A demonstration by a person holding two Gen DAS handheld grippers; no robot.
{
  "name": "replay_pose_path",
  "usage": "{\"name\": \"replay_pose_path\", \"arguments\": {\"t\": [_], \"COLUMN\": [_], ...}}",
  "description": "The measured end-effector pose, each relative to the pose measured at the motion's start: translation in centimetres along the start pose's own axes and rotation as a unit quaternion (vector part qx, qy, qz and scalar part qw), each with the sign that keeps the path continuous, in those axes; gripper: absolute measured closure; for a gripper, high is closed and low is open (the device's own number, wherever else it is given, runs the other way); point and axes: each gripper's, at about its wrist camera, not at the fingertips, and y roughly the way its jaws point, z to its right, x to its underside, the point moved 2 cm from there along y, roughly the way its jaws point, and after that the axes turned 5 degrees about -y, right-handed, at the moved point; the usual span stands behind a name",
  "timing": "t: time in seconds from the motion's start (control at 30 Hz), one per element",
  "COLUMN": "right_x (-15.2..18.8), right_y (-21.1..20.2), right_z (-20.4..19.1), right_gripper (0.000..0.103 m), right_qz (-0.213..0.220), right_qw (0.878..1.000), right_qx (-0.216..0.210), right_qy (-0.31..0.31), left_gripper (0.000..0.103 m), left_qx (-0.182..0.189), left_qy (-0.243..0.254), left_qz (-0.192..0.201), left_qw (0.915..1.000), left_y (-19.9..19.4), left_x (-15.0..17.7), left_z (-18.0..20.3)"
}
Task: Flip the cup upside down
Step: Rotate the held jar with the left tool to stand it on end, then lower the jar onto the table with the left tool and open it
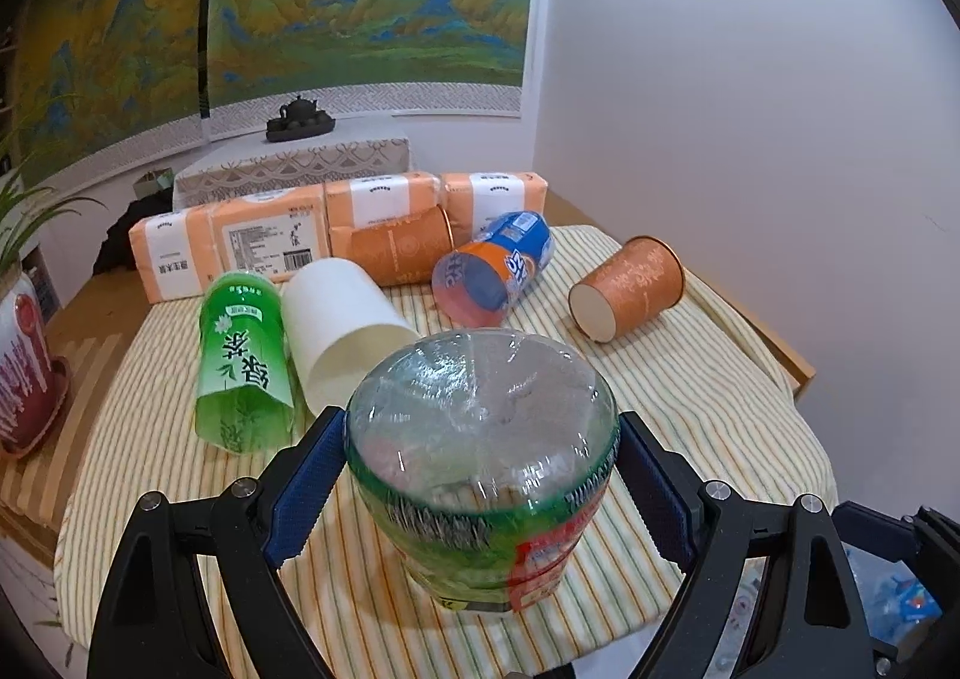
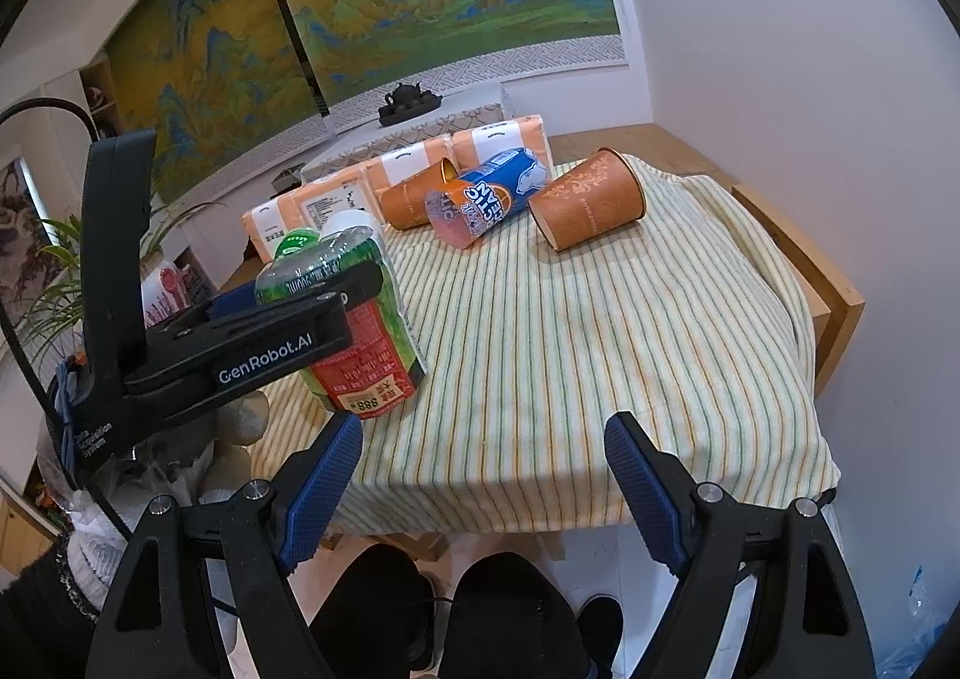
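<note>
Left wrist view: left tool [image 1: 483, 439] is pinching the clear green-labelled cup [image 1: 480, 451] at frame centre, base up, for inverting; right tool [image 2: 483, 475] is waiting spread, lower frame.

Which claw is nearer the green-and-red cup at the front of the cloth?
Left. The left claw is shut on the green-and-red cup, pads against both its sides. The right claw is open and empty at the near table edge, to the cup's right.

Left gripper [image 1: 483, 475] around upturned clear cup [image 1: 483, 439]
</note>
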Motion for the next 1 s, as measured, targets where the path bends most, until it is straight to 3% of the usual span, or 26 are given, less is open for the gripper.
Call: {"name": "replay_pose_path", "arguments": {"t": [0.67,1.0], "right_x": [0.3,0.0], "right_y": [-0.8,-1.3], "right_z": [-0.7,-1.8], "right_gripper": [0.023,0.023], "right_qz": [0.007,0.023], "right_qw": [1.000,0.999], "right_qx": [0.022,0.035], "right_qy": [-0.008,-0.024], "left_gripper": [0.004,0.004], "left_qx": [0.031,0.036], "left_qy": [-0.003,-0.016], "left_qz": [-0.010,0.003], "left_qw": [0.9995,0.9992], "left_y": [-1.5,-4.9], "left_x": [0.6,0.9], "left_z": [-0.1,-1.8]}}
